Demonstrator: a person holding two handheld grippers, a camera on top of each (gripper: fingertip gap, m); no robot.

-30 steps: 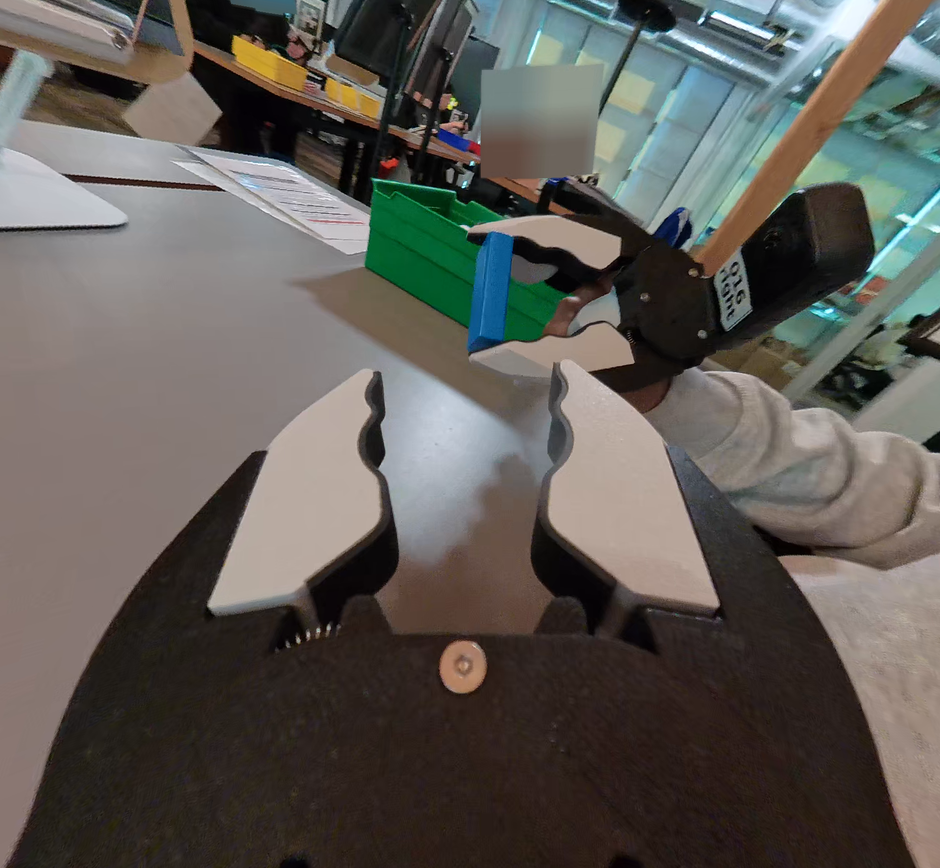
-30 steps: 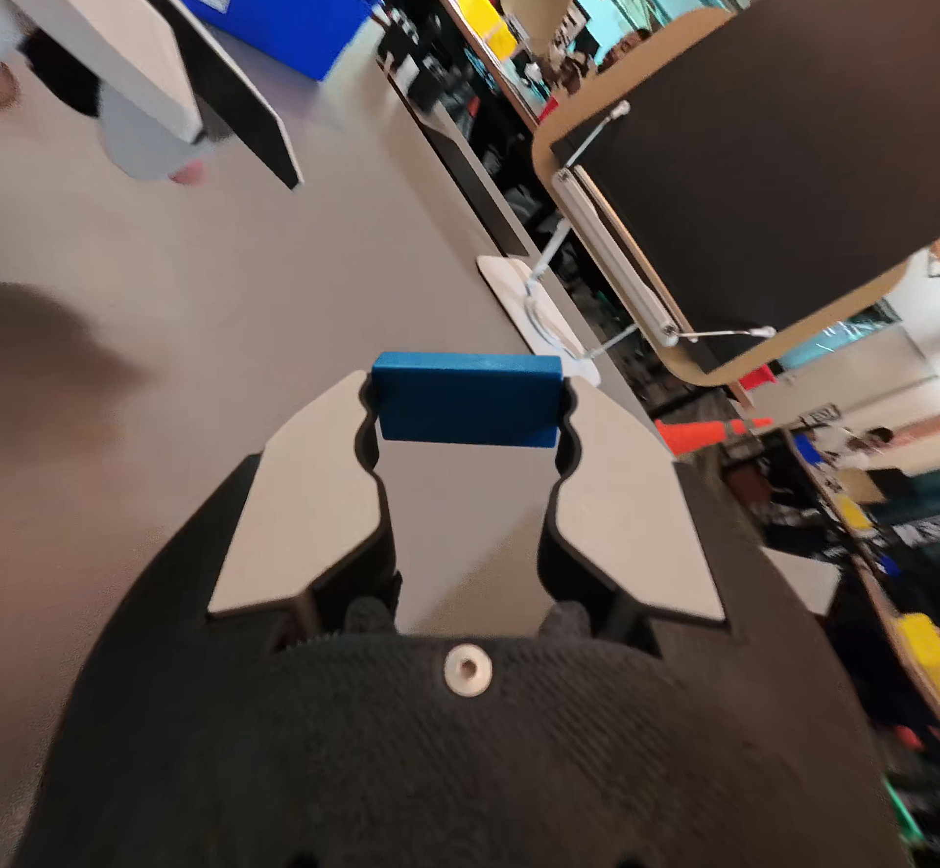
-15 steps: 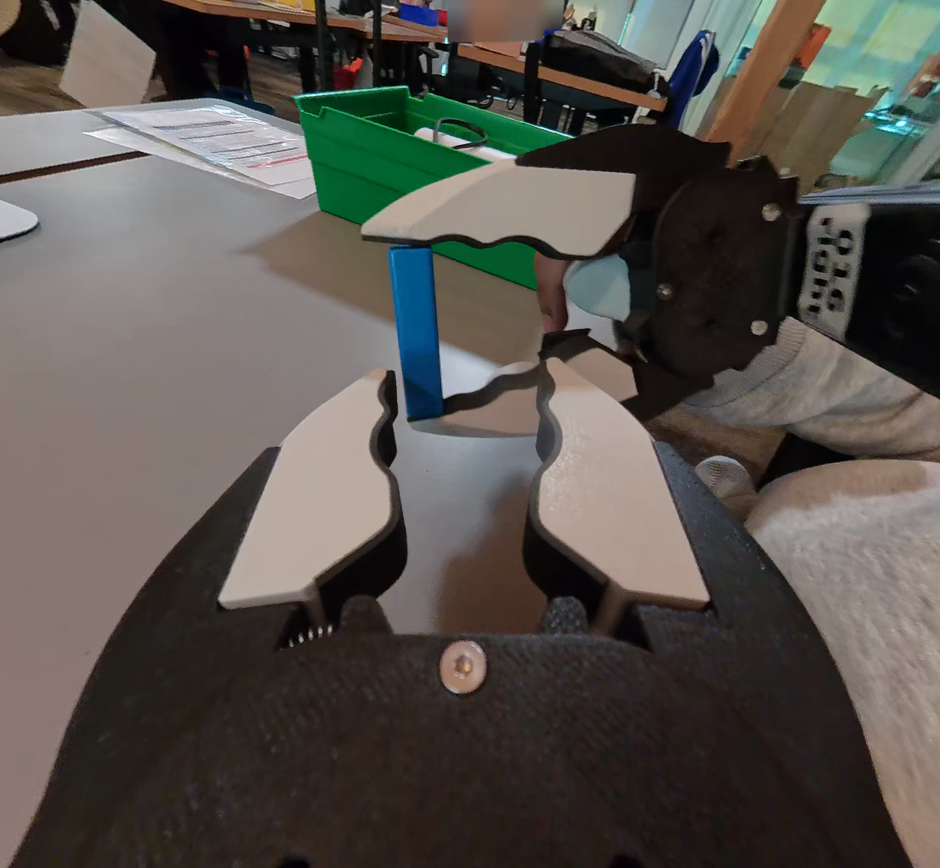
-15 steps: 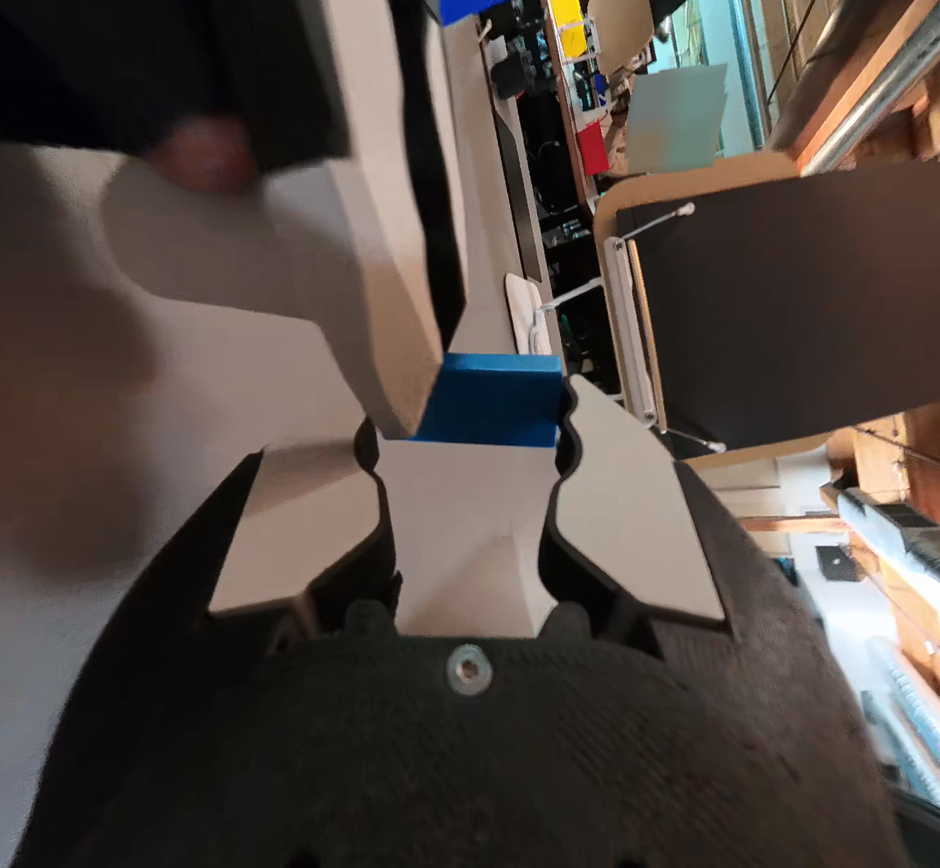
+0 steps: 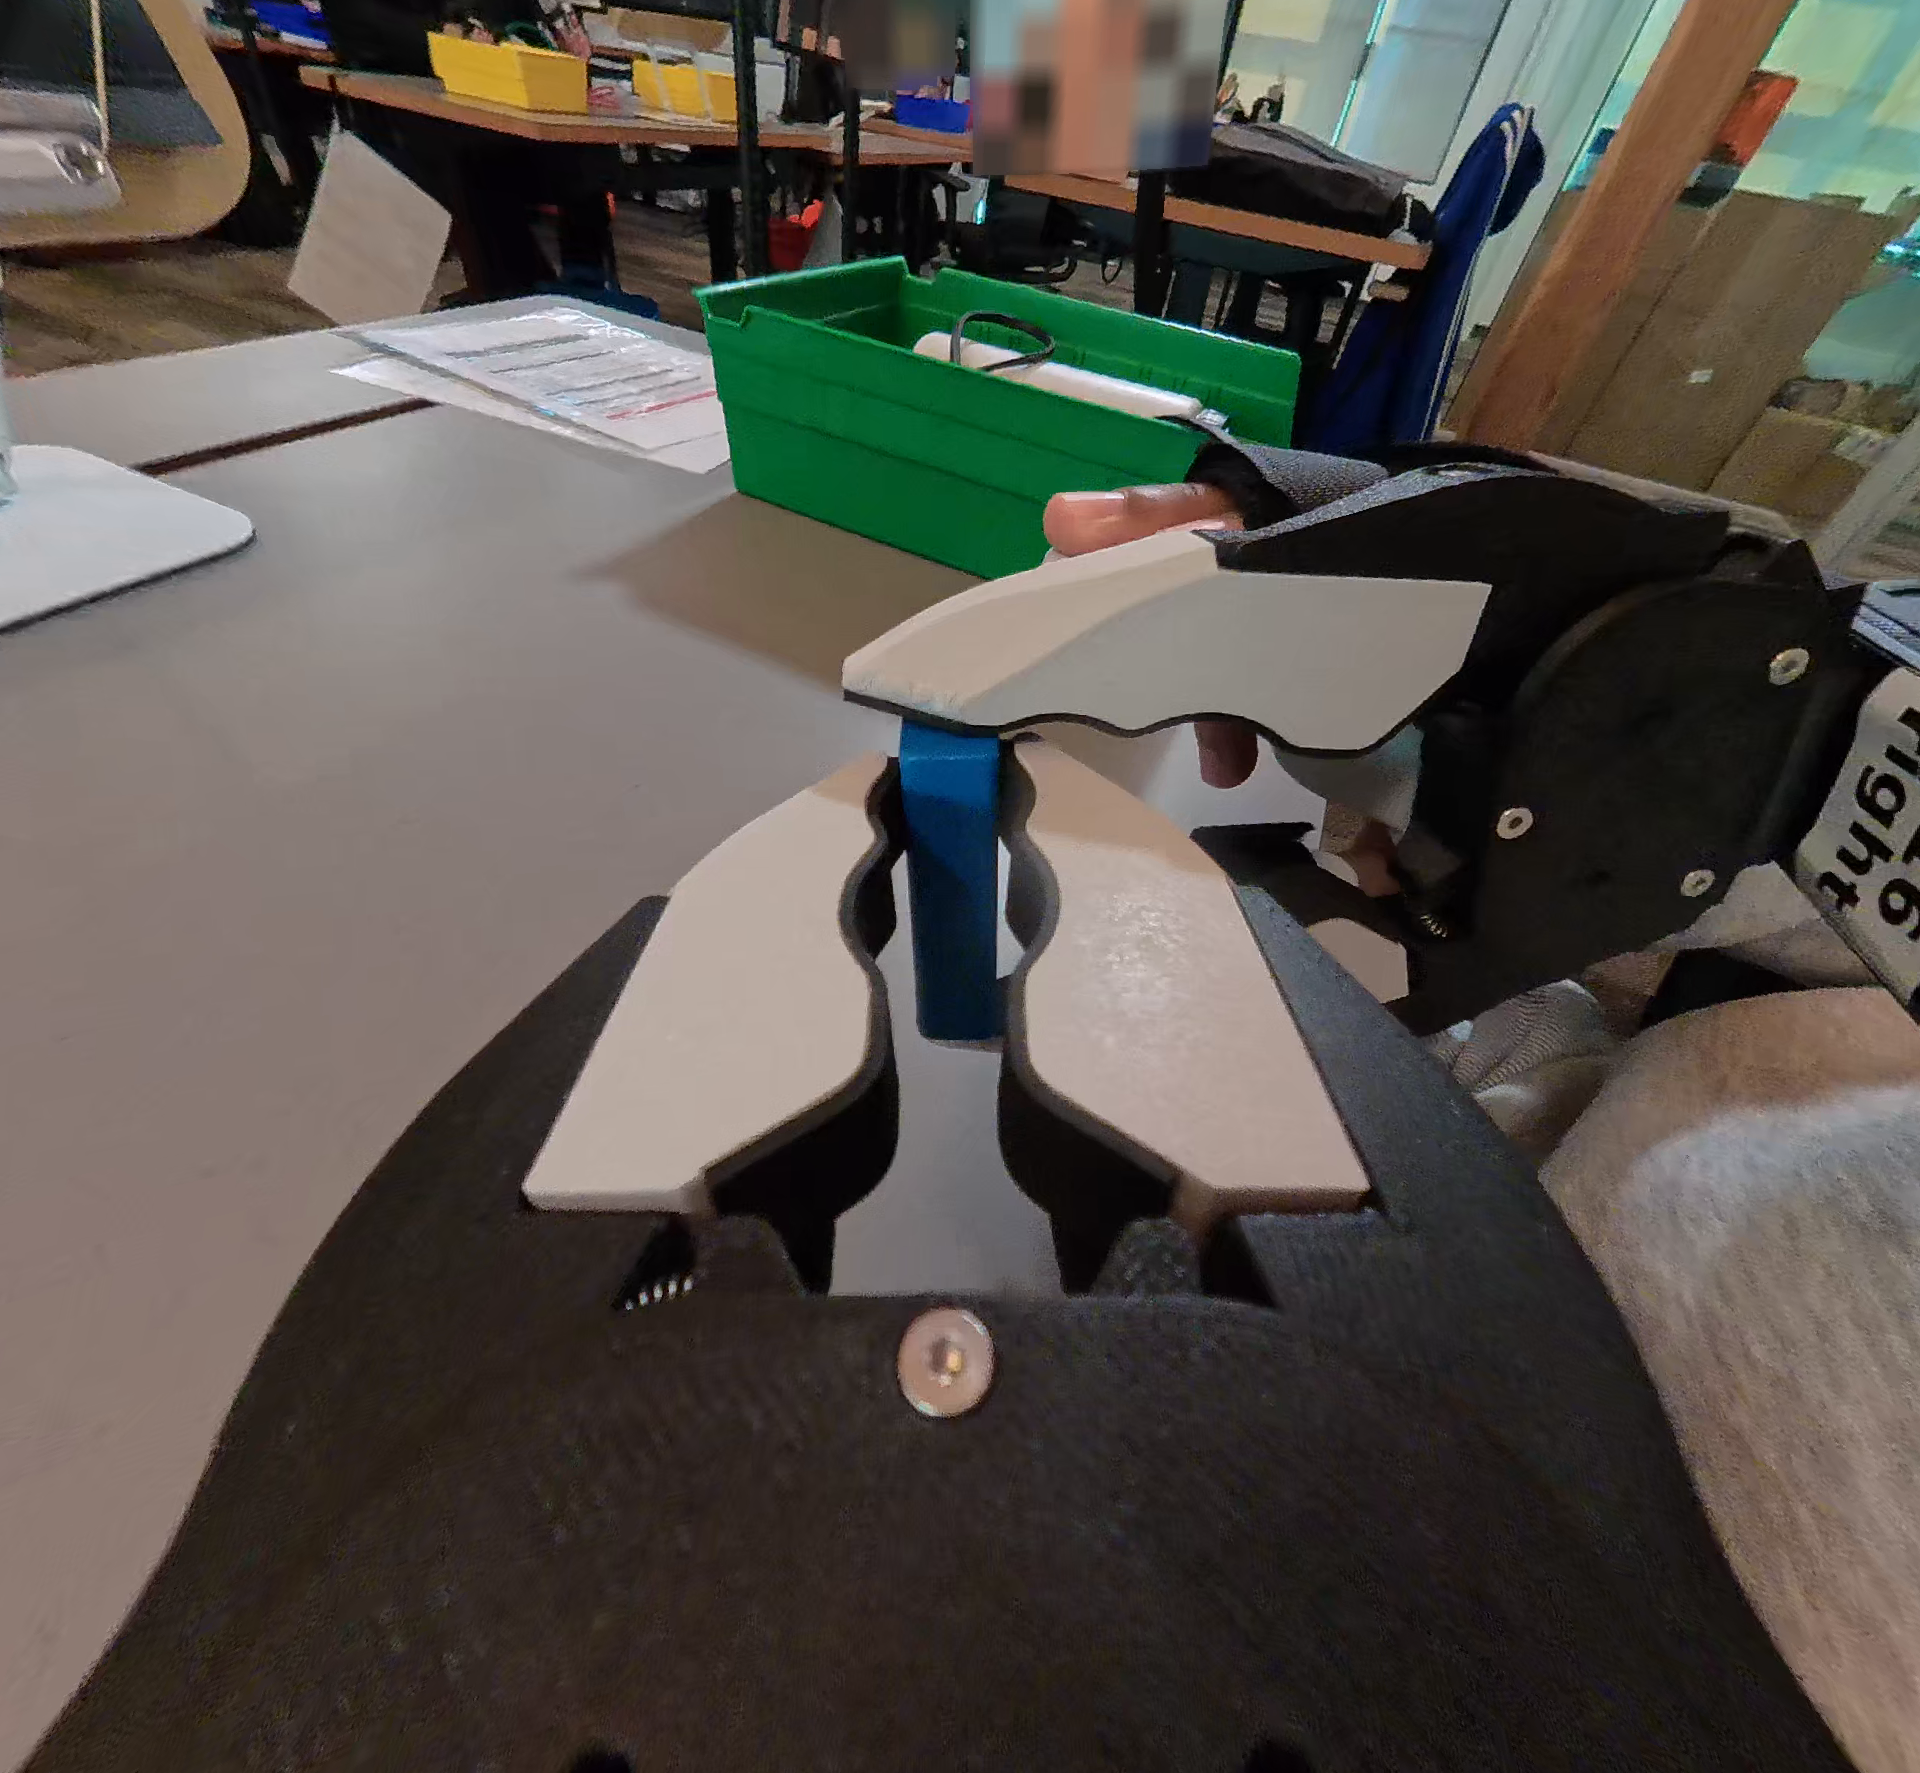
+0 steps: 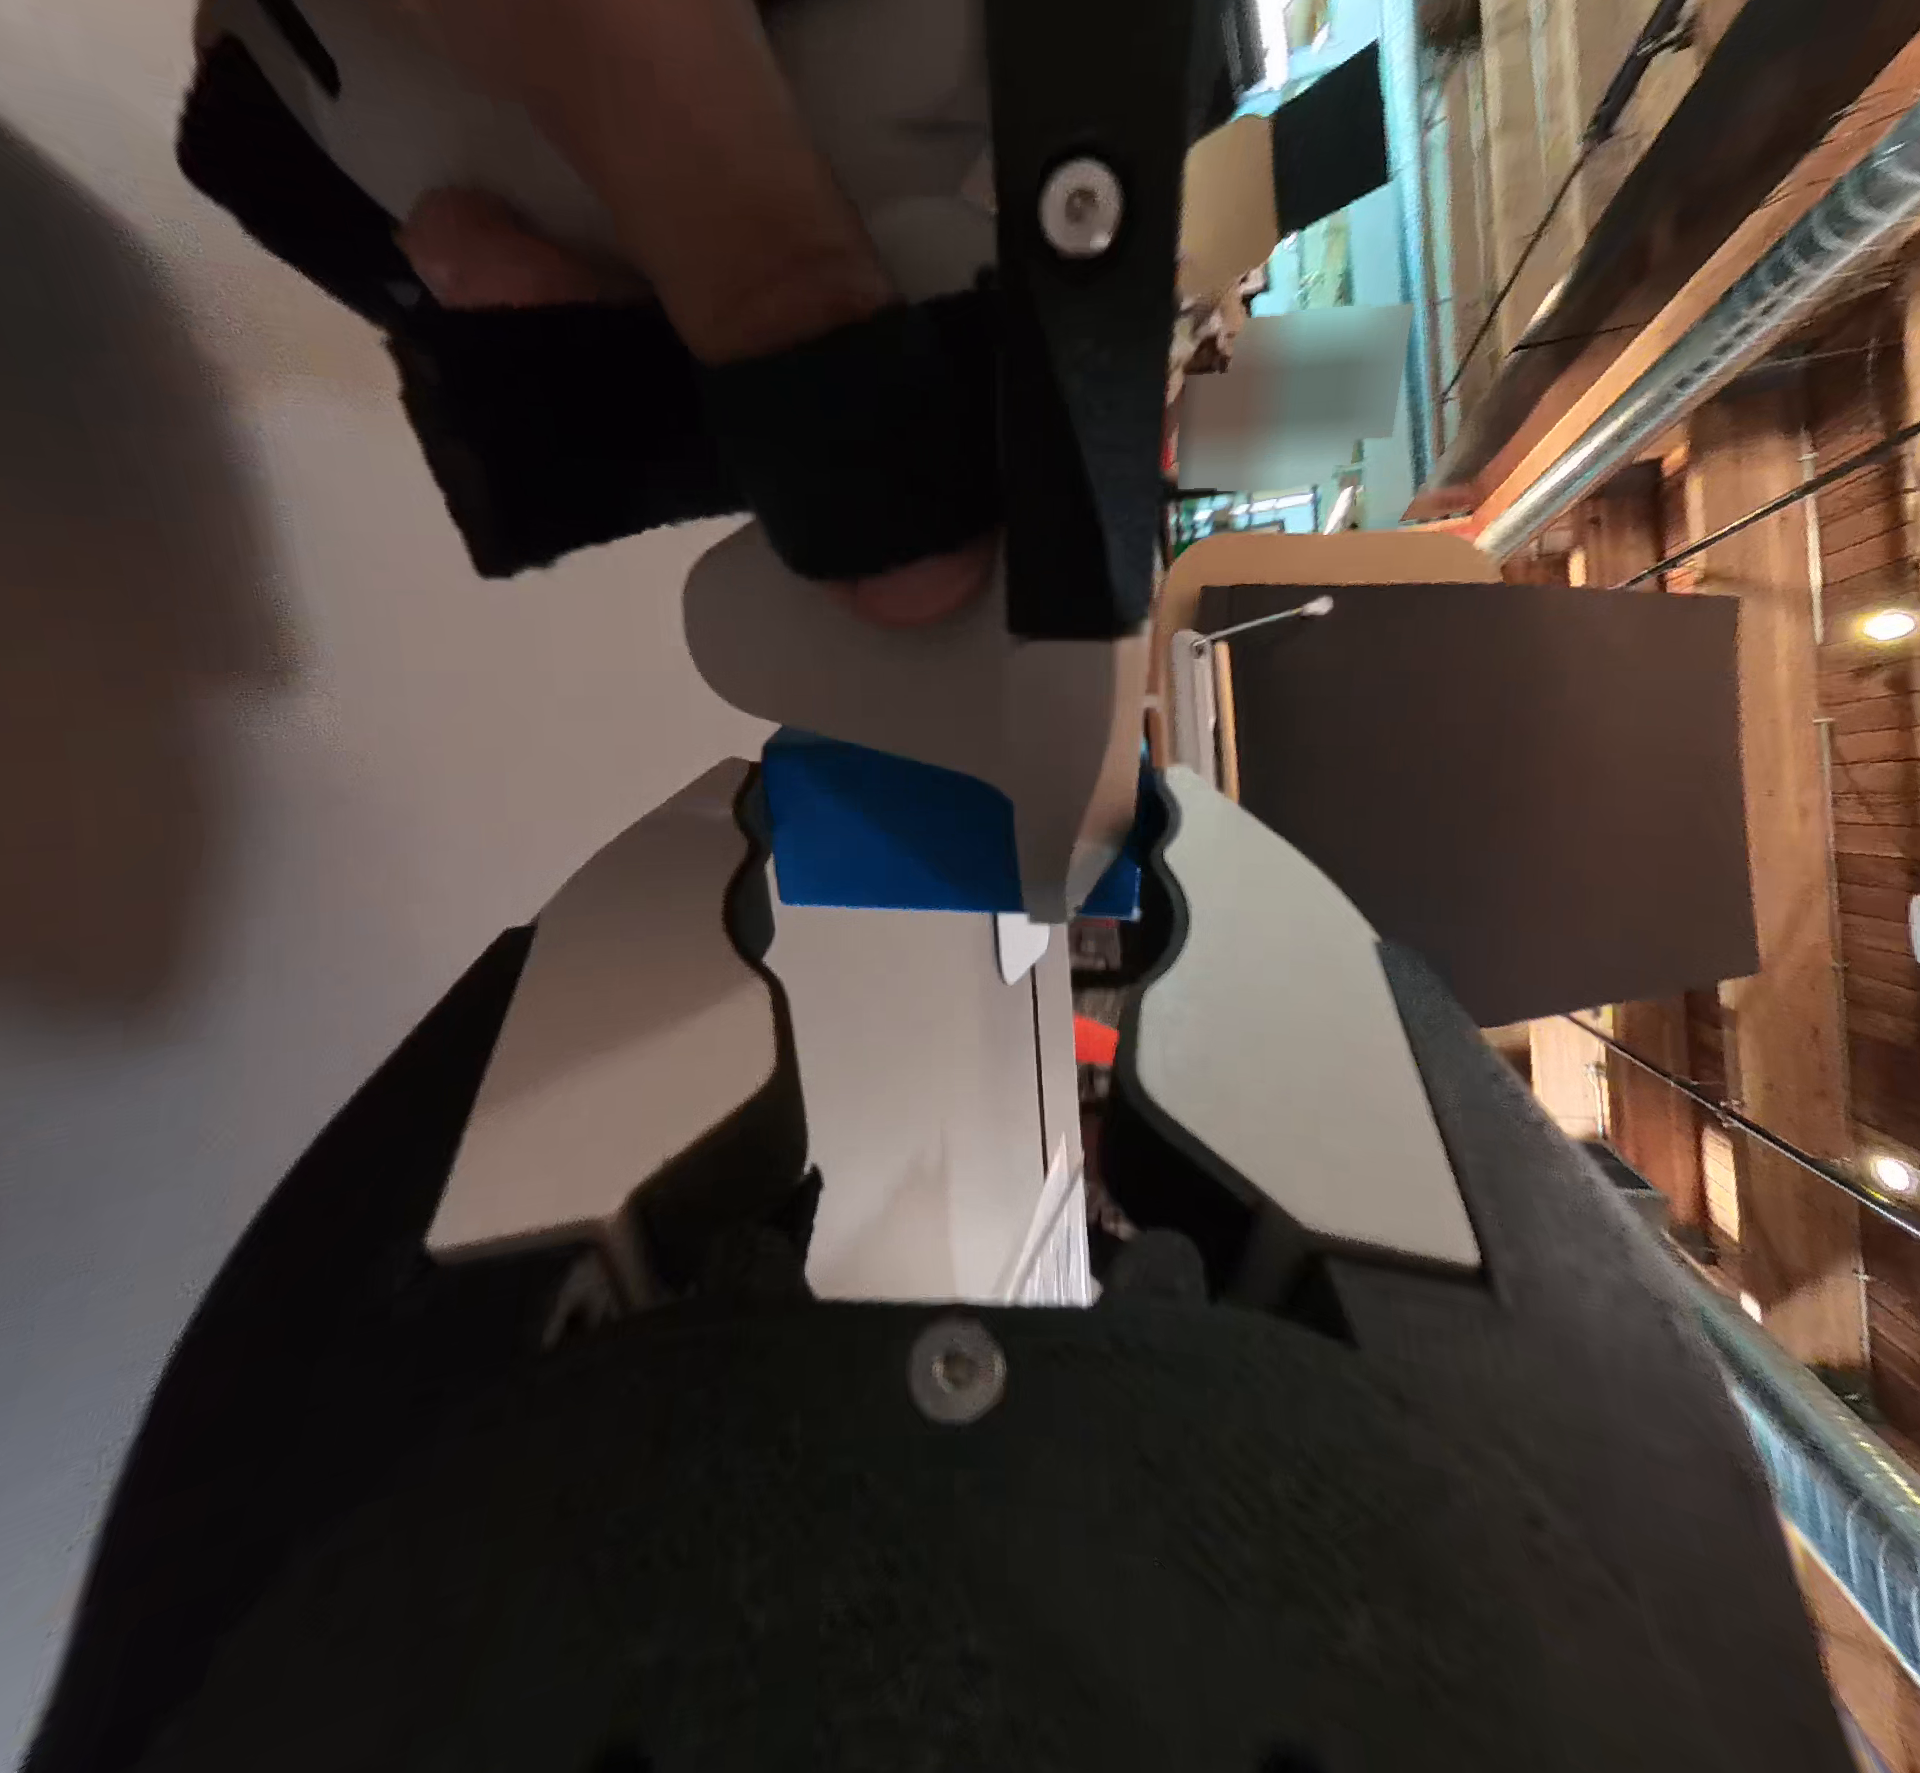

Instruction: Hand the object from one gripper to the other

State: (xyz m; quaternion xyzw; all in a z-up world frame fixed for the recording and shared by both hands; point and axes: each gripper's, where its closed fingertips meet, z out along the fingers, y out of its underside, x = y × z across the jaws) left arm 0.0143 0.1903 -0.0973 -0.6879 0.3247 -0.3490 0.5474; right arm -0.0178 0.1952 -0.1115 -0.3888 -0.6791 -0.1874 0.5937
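Closing on the blue block (image 5: 951, 902), your left claw (image 5: 948, 793) has its two pale fingers drawn narrow against the block's broad faces, and the block stands upright between them, held in the air above the grey table (image 5: 343, 736). Your right claw (image 6: 956, 835) grips the same block by its two ends: in the right wrist view its fingers bracket the block from either side, and in the left wrist view one of those fingers lies flat across the block's top end. So both claws have the block at once, crossing each other at about a right angle.

Judged from that, you are at the midpoint of the handover. The receiving grip looks made, though how firmly the left fingers press cannot be read from the pictures. What is left is for your right claw to open and draw back, leaving the block with the left alone. Take care that the right fingers clear the block's ends without dragging it askew.

Farther out, a green bin (image 5: 987, 435) with a white item inside sits on the table behind the claws, and a sheet of paper (image 5: 551, 373) lies to its left. A monitor's pale base (image 5: 104, 528) rests at the table's left edge.
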